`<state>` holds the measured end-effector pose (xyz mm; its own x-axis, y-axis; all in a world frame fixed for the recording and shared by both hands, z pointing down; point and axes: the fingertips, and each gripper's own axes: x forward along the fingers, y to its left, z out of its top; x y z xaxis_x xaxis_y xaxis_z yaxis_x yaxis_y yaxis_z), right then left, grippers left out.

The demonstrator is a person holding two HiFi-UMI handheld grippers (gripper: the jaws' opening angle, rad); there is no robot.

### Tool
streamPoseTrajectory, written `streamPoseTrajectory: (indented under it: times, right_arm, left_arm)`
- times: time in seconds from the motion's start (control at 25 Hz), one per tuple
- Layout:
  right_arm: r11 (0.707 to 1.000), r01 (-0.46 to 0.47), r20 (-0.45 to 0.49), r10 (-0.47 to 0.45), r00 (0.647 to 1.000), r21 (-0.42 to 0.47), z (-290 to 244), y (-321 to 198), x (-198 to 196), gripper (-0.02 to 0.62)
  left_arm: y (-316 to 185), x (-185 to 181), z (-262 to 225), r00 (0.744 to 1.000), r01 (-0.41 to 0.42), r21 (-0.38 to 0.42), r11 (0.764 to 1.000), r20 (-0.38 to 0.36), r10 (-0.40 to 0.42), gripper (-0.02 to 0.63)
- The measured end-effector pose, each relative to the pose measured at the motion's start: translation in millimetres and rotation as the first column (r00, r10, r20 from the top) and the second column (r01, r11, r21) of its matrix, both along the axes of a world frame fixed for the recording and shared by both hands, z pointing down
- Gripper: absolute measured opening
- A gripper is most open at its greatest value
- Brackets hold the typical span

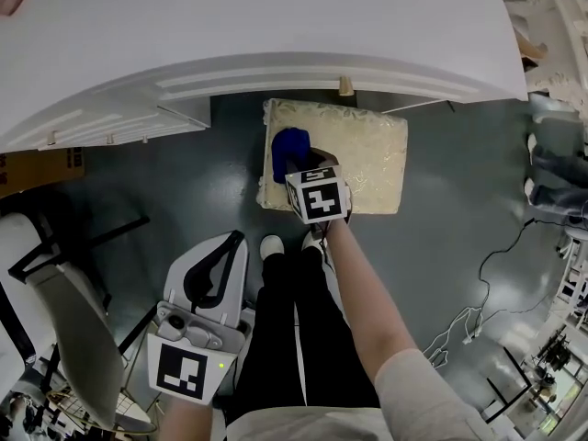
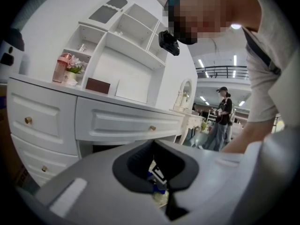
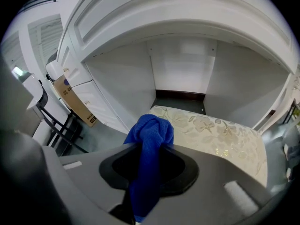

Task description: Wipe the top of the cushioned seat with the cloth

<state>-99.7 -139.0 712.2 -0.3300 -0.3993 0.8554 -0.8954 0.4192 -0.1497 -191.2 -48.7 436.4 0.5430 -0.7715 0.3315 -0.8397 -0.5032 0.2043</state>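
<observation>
Firmly, the cloth (image 3: 149, 137) sits pinched between right tongs (image 3: 139, 184).

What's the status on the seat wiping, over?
Right gripper shut on blue cloth, over cushioned seat, left end. Left gripper shut, empty, off the seat. Desk edge close at seat's far side.

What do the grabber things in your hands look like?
The left tongs and right tongs have pale grey and white bodies with a black loop-shaped front. Each carries a white cube printed with black square patterns. The right arm wears a short pale sleeve.
</observation>
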Motion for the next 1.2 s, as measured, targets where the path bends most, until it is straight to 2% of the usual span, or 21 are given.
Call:
streamPoseTrajectory:
  times: [0.24, 1.2]
  right_arm:
    - [1.0, 0.018, 0.007, -0.018, 1.0, 0.0, 0.5, -1.4, -18.6, 0.103]
    - [1.0, 0.025, 0.041, -0.025, 0.999, 0.001, 0.2, 32.1, -18.4, 0.102]
  left_arm:
    - [0.2, -8.5, 1.5, 1.0, 0.014, -0.001, 1.0, -0.002, -0.014, 0.0]
    - [1.4, 10.7, 2.3, 1.0, -0.018, -0.006, 1.0, -0.007, 0.018, 0.0]
